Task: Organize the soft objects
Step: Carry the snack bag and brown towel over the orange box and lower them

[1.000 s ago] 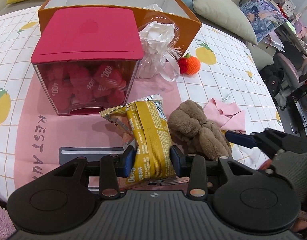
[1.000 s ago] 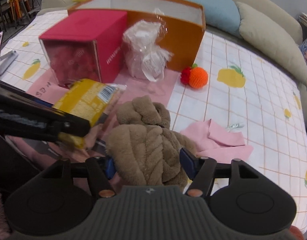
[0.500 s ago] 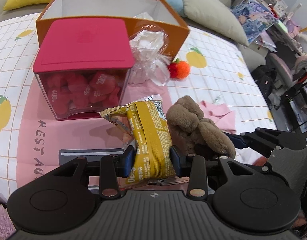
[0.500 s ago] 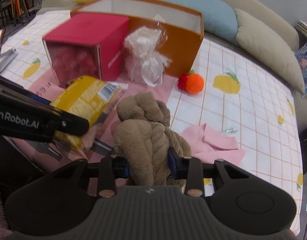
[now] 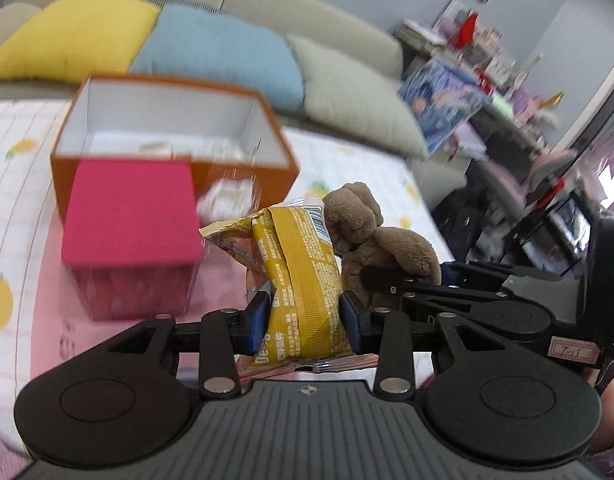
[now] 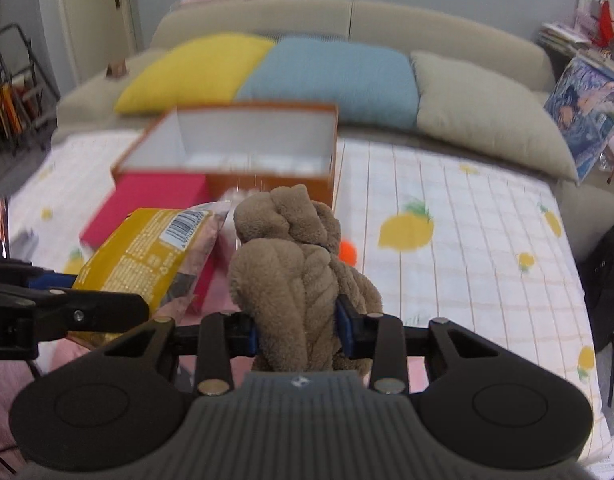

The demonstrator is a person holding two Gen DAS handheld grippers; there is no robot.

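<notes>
Left gripper (image 5: 305,322): jaws partly closed, blue pads pressed on both sides of the crinkly yellow foil snack packet (image 5: 303,276); black frame and grey ribbed body low in the left wrist view.
Yellow foil snack packet: upright between the left jaws, lifted clear of the surface; barcode near its top edge; crumpled upper end leaning left; seen also at left in the right wrist view (image 6: 147,256), just beside the plush.
Right gripper (image 6: 299,334): jaws closed about a third of the way onto the brown fleecy plush toy (image 6: 295,276), blue pads sunk into its pile.
Brown fleecy plush toy: bunched and upright in the right jaws, raised off the surface; in the left wrist view (image 5: 371,236) just right of the packet, touching or nearly touching it.
Open orange cardboard box with white inside (image 5: 167,120): beyond both held things, on the surface; pale contents at its bottom, too blurred to name.
Magenta-lidded clear container (image 5: 131,216): in front of the orange box, against its near wall; contents blurred.
Crinkled clear plastic bundle (image 5: 231,196): between the magenta container and the packet, partly hidden.
Small orange ball (image 6: 347,250): on the surface, mostly hidden behind the plush.
Surface (image 6: 467,240): white checked cloth with lemon prints; pink mat under the magenta container.
Yellow, blue and beige cushions (image 6: 331,72): in a row on the sofa behind the surface.
</notes>
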